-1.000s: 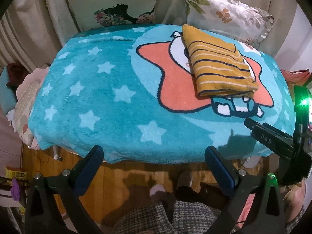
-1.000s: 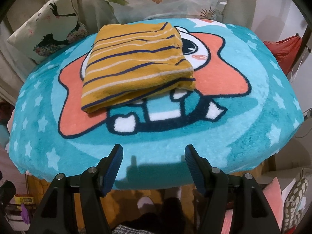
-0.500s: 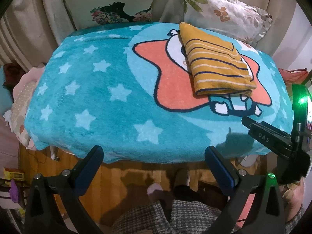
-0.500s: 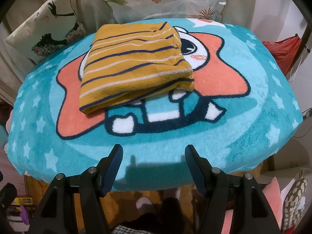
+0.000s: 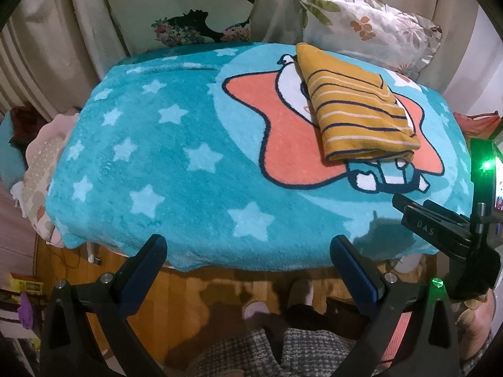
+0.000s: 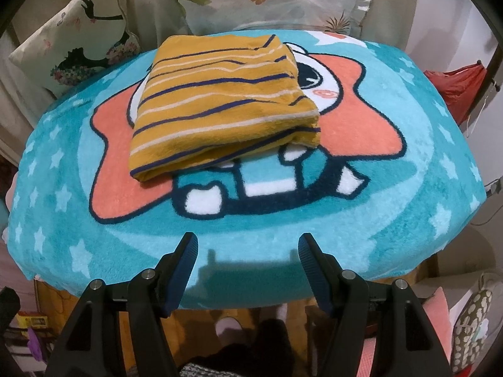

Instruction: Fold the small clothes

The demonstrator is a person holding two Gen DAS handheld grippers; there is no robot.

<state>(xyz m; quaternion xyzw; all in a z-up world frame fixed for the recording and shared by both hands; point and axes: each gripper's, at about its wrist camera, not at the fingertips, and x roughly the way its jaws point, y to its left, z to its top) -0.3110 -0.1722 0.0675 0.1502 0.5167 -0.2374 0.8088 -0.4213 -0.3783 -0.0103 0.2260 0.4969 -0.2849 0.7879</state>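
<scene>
Folded striped garment [image 6: 224, 106] lies on teal star blanket [image 6: 393, 220], straight ahead of right gripper [image 6: 248, 253], ahead-right of left gripper [image 5: 248, 251]. Both grippers spread wide, holding nothing, back at blanket's near edge.

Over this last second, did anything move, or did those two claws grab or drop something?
Nothing was grabbed or dropped. Both views shift only slightly, so the claws barely drifted. The left claw and right claw stay open, hanging short of the blanket's near edge. The folded striped garment lies just as it did, untouched on the star picture.
</scene>
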